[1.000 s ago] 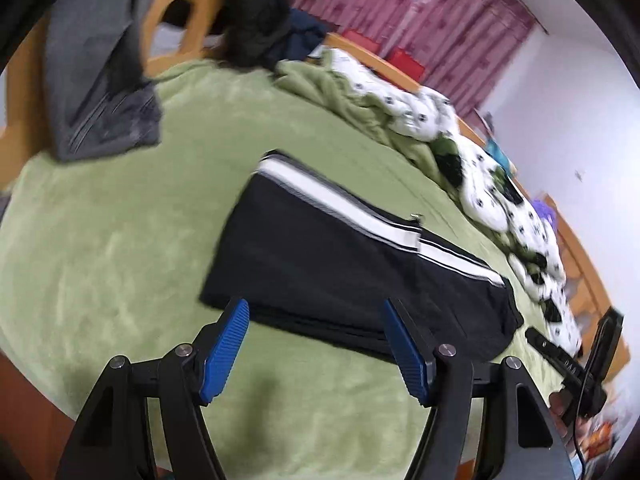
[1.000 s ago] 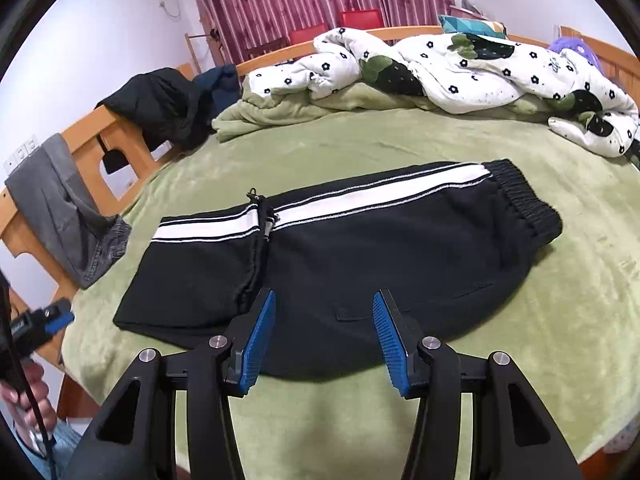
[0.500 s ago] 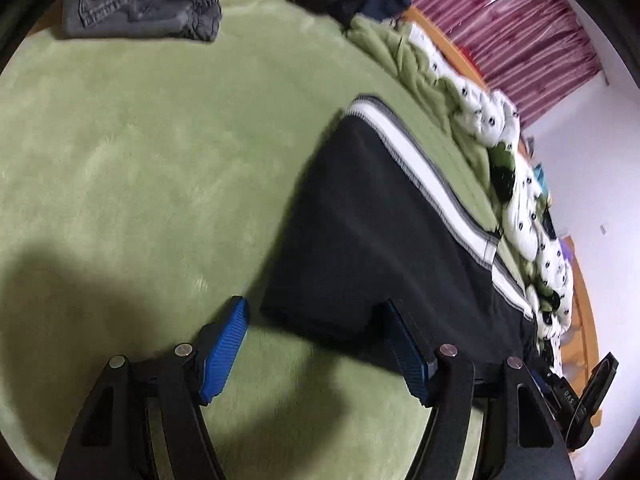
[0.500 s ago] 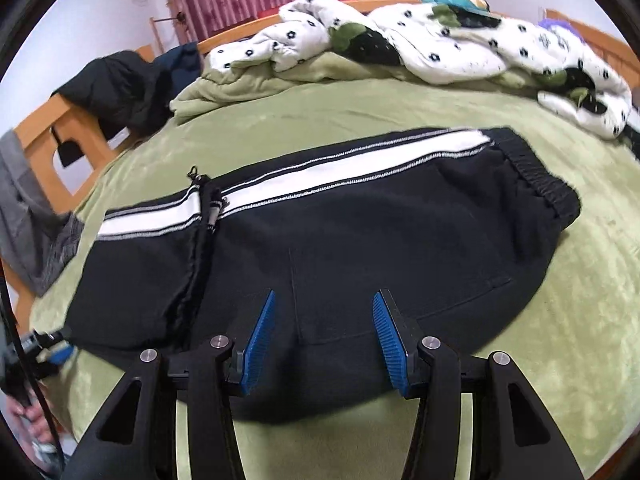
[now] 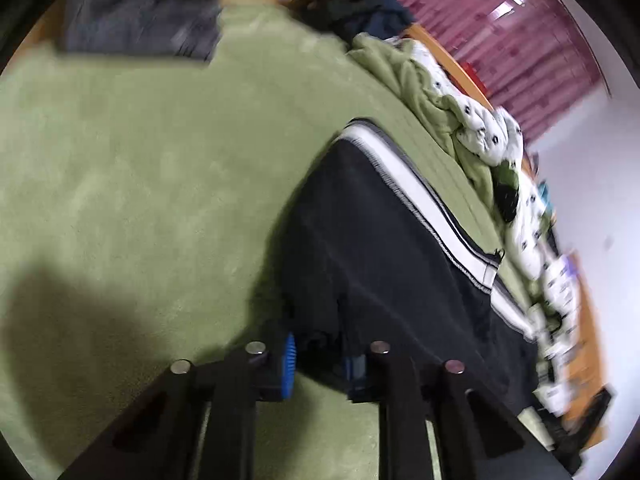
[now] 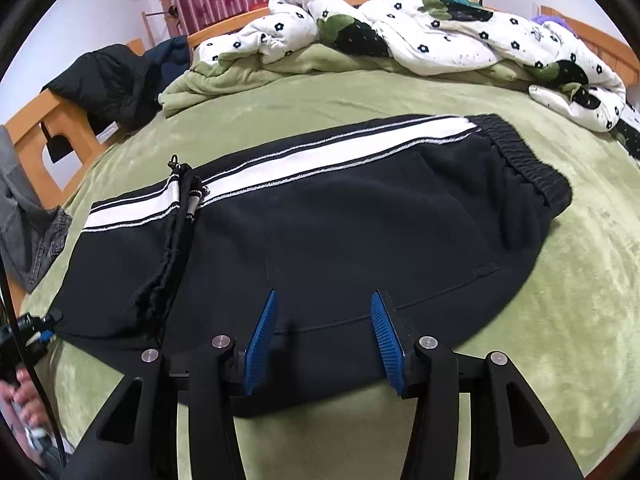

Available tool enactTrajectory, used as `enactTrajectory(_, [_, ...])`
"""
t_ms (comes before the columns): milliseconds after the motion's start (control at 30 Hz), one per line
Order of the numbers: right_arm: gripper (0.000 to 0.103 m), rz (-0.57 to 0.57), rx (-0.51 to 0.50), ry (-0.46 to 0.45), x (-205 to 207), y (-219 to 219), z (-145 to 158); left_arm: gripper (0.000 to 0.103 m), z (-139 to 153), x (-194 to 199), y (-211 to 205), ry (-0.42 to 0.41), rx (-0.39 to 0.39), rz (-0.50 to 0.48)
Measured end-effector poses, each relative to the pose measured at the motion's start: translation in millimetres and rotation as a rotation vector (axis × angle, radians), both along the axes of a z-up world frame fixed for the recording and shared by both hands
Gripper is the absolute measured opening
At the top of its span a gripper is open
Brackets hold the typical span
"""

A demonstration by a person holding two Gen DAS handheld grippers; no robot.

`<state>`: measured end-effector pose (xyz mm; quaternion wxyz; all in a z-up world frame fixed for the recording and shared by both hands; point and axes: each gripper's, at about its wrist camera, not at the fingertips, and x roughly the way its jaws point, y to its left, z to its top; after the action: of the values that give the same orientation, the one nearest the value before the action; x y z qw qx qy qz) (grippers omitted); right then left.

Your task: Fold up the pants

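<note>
On the green blanket (image 6: 540, 264) the black pants (image 6: 340, 240) lie already folded over once, the white side stripe (image 6: 320, 156) running along the far edge and the elastic waistband (image 6: 524, 164) at my right end, with the leg cuffs laid on top near the left end, where a drawstring (image 6: 188, 204) trails across the cloth. My left gripper (image 5: 320, 354) sits at the near corner of that left end, its blue pads (image 5: 289, 364) drawn narrow with dark fabric bunched between them, so I judge it is pinching the corner of the pants; the picture is blurred there, and I cannot be wholly sure how much cloth is caught. A corner hold makes sense to me, since lifting there would carry the whole short end over toward the waistband in one sheet. My right gripper (image 6: 324, 340) stands wide, nothing between its pads, poised over the near edge of the pants about midway along; I reckon it waits there either to pin the middle as a crease line or to take the edge itself. Behind the pants the flowered quilt (image 6: 400, 32) is heaped against the wooden bed frame (image 6: 32, 120), well apart from my work, and grey jeans (image 5: 136, 12) hang at the left end, so the fold has free room.
</note>
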<state>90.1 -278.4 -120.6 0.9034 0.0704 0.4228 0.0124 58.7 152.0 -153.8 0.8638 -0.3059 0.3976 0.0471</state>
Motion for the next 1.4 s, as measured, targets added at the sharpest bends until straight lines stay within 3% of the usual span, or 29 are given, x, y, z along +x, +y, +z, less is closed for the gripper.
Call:
enactTrajectory(100, [0.048,-0.018,-0.002,-0.031,-11.0,-15.3,9.4,0.014,37.9,-2.3,-34.4,-0.074,0.175,-0.038])
enactTrajectory(233, [0.048,-0.027,0.019,-0.057,-21.0,-35.7,16.9,0.013,83.6,1.0,-75.9,-0.154,0.229,-0.113])
enactTrajectory(333, [0.048,-0.015,-0.019,-0.071,-19.7,-44.9,23.8,0.013,115.9,10.4,-123.8,-0.202,0.316,-0.214])
enactTrajectory(533, [0.048,0.013,-0.203,-0.136,-7.8,-72.7,54.6,0.013,144.6,29.9,-224.5,-0.276,0.299,-0.462])
enactTrajectory(633, [0.048,-0.026,-0.206,-0.165,-1.4,-94.8,60.2,0.012,133.1,40.8,-273.5,-0.275,0.285,-0.557])
enactTrajectory(733, [0.048,-0.076,-0.153,-0.140,-3.4,-120.4,48.4,0.012,99.9,52.2,-314.1,-0.234,0.227,-0.622])
enactTrajectory(867, [0.048,-0.080,-0.205,-0.131,-9.6,-125.9,45.5,0.013,45.4,61.3,-348.8,-0.142,0.202,-0.656])
enactTrajectory(933, [0.048,-0.076,-0.184,-0.142,-13.5,-128.0,44.5,0.013,31.0,61.1,-354.4,-0.125,0.210,-0.661])
enactTrajectory(1000, [0.048,-0.057,-0.164,-0.126,-12.0,-127.8,41.9,0.013,34.2,52.5,-349.0,-0.141,0.217,-0.670])
enactTrajectory(1067, [0.048,-0.048,-0.120,-0.115,-6.9,-123.4,37.5,0.027,44.6,48.6,-340.4,-0.144,0.194,-0.695])
enactTrajectory(1133, [0.048,-0.023,-0.068,-0.093,1.3,-117.5,34.8,0.033,59.0,43.5,-326.7,-0.149,0.164,-0.708])
enactTrajectory(1200, [0.048,0.011,0.003,-0.092,12.1,-104.2,33.3,0.043,76.7,33.3,-305.9,-0.178,0.208,-0.662])
enactTrajectory(1267, [0.050,0.042,0.074,-0.078,21.9,-91.0,28.8,0.064,88.2,25.2,-283.0,-0.190,0.256,-0.612])
enactTrajectory(1367, [0.050,0.101,0.179,-0.017,40.2,-66.9,14.7,0.064,87.4,6.9,-240.3,-0.158,0.362,-0.522])
enactTrajectory(1400, [0.050,0.107,0.197,-0.003,44.8,-60.3,9.9,0.064,82.6,1.2,-230.1,-0.151,0.360,-0.511])
